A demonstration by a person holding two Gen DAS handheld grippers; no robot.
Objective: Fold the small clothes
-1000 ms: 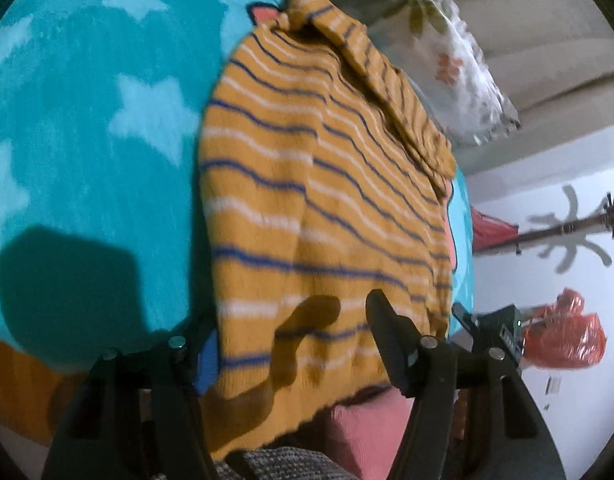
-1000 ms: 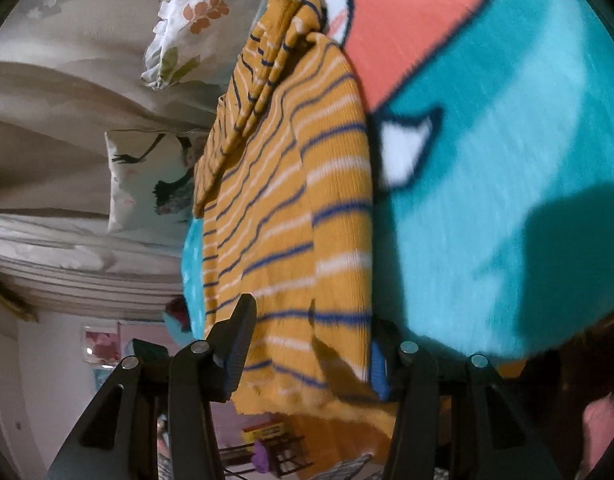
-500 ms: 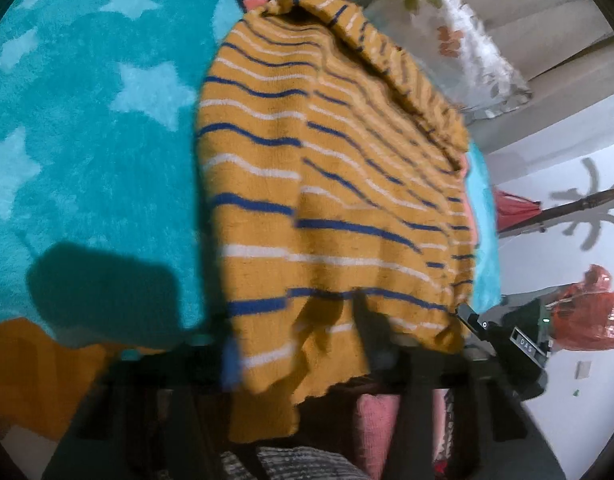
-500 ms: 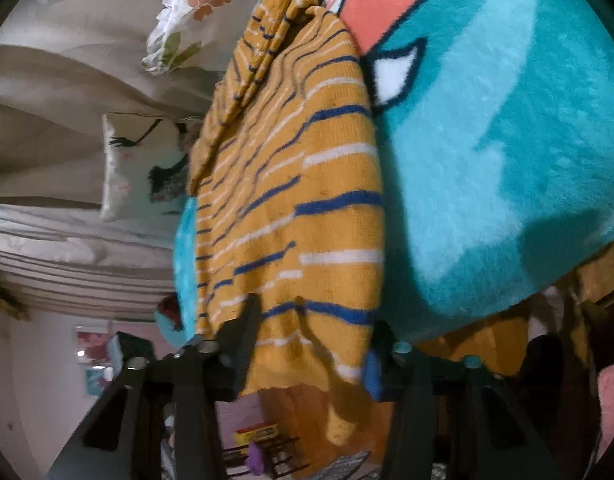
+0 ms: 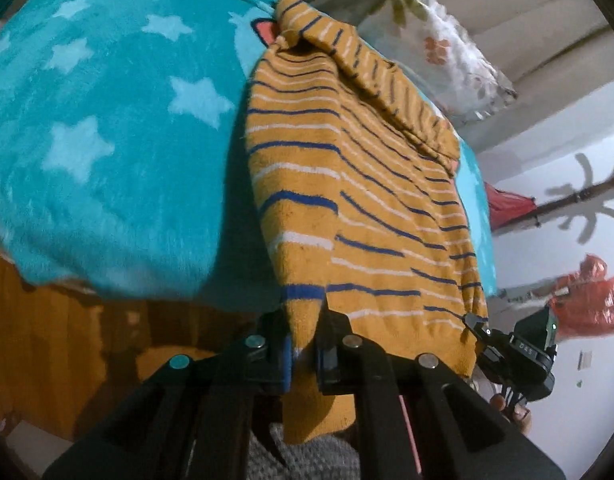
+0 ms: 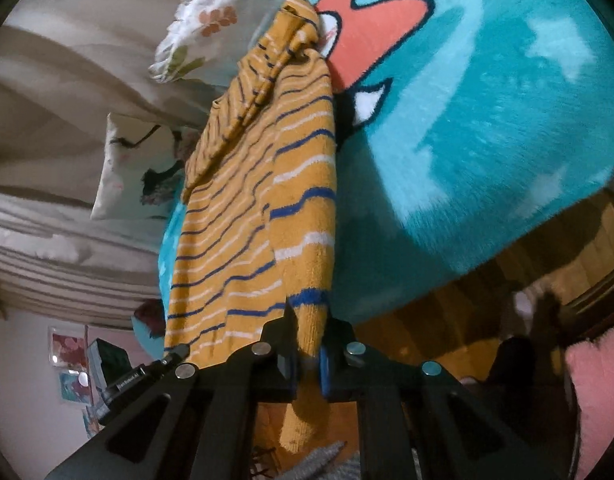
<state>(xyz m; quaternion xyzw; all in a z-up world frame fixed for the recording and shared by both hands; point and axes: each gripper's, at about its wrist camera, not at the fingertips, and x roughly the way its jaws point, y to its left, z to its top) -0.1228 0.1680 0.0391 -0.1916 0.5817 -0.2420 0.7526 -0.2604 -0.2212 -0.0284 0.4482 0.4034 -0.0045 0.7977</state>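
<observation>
Here the left gripper [image 5: 305, 330] was clamped on the hem of a mustard-yellow striped sweater [image 5: 359, 208], its two black fingers pressed against the fabric with a strip of knit pinched between them at about 6 o'clock in the left wrist view. The right gripper [image 6: 307, 340] was likewise closed on the sweater [image 6: 259, 216], holding the opposite hem corner, again near 6 o'clock in its own view. The garment ran away from both grippers toward 12 o'clock, its navy and white stripes stretched taut, and its far end, with a sleeve folded across the body, lay on a turquoise plush blanket [image 5: 107, 140] patterned with pale stars. A coral cartoon shape [image 6: 371, 32] on that blanket showed at 1 o'clock in the right wrist view, just beside the sweater's far end. A floral pillow [image 5: 439, 52] sat beyond the sweater at 1 o'clock in the left wrist view. An orange plastic bag [image 5: 587, 304] hung against the white wall at 3 o'clock, and the other gripper's body [image 5: 519, 356] showed at 4 o'clock beside the hem.
</observation>
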